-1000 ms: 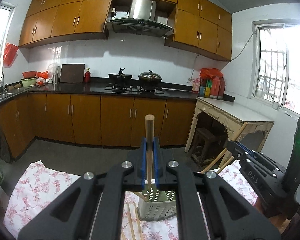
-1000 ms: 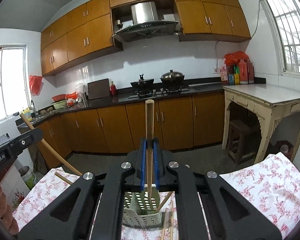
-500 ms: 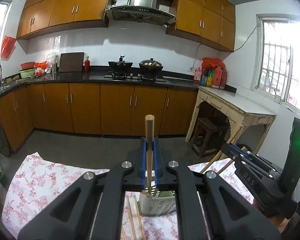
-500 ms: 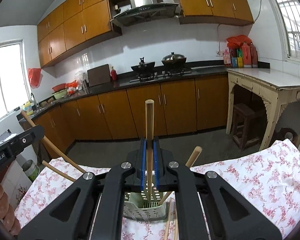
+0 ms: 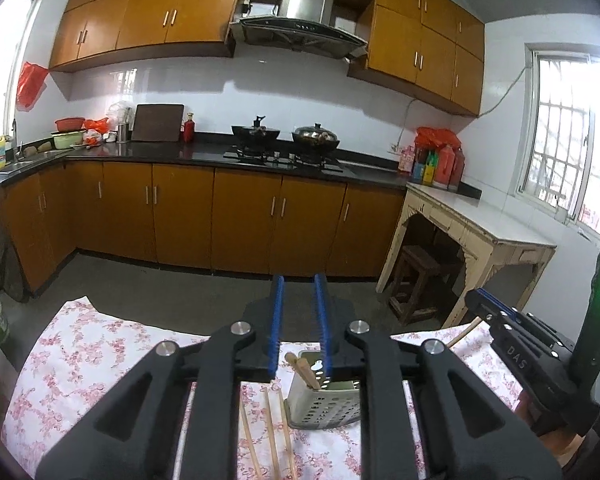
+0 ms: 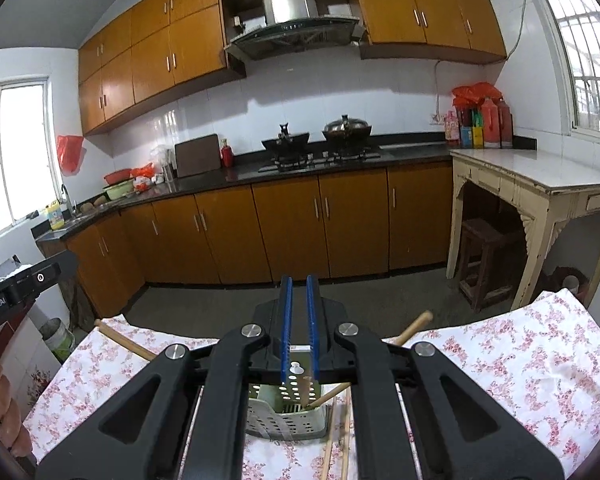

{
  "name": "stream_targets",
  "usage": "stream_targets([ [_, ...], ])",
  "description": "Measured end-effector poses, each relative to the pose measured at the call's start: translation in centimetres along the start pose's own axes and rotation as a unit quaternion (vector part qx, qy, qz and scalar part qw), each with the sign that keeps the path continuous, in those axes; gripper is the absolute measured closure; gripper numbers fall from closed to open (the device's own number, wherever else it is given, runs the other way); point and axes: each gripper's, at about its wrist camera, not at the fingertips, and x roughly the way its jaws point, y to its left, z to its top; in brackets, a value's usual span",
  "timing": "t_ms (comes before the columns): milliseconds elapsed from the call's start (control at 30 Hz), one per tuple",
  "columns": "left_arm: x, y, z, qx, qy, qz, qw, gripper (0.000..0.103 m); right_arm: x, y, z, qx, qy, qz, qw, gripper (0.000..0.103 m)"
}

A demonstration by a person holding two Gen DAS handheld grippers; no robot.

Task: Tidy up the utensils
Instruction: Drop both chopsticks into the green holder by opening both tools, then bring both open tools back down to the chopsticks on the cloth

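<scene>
Two chopsticks [image 5: 305, 372] half-hidden in holder [image 5: 324, 408]; left hand-held gripper [image 5: 300, 320] opening, empty; right hand-held gripper [image 6: 299, 320] slightly parted, empty

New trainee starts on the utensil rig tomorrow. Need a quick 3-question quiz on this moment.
1. True or false: the left gripper is clamped on a chopstick.
2. Where do the loose chopsticks lie? A: on the floral cloth beside the holder. B: on the stove. C: on the white side table.
3. What stands inside the perforated holder?

Key
1. False: nothing is between its jaws, which are opening.
2. A.
3. Wooden chopsticks, leaning against its side.
</scene>
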Motion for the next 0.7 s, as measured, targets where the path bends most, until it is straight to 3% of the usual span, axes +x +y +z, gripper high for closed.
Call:
stream_targets([
  [233, -5.3, 2.1, -1.8, -0.004, -0.030, 0.013, 0.9995, 0.077, -4.9, -1.2, -0.2, -0.008, -0.030, 0.000, 1.000, 0.094],
  [333, -7.1, 3.7, -4.7, -0.002, -0.025, 0.036, 0.9990, 0.066, -7.5, -3.1, -2.2, -0.008, -0.037, -0.025, 0.999, 0.077],
  [400, -7.6, 5.0, -7.4, 0.001, -0.010, 0.056, 0.9984, 0.064, -8.3, -4.5, -4.3, -0.009, -0.029, -0.054, 0.998, 0.070],
  [533, -6.2, 7.7, -13.4, -0.007, 0.055, 0.086, 0.9948, 0.060, -6.9, -7.3, -9.3, 0.005, 0.037, -0.083, 0.996, 0.069],
  [600, -4.9, 8.8, -16.1, -0.022, 0.095, 0.095, 0.9907, 0.060, -4.9, -8.5, -12.6, 0.021, 0.092, -0.093, 0.991, 0.069],
  [700, -3.4, 10.0, -19.4, -0.048, 0.137, 0.088, 0.9855, 0.060, -2.0, -9.4, -16.1, 0.059, 0.157, -0.074, 0.983, 0.069],
])
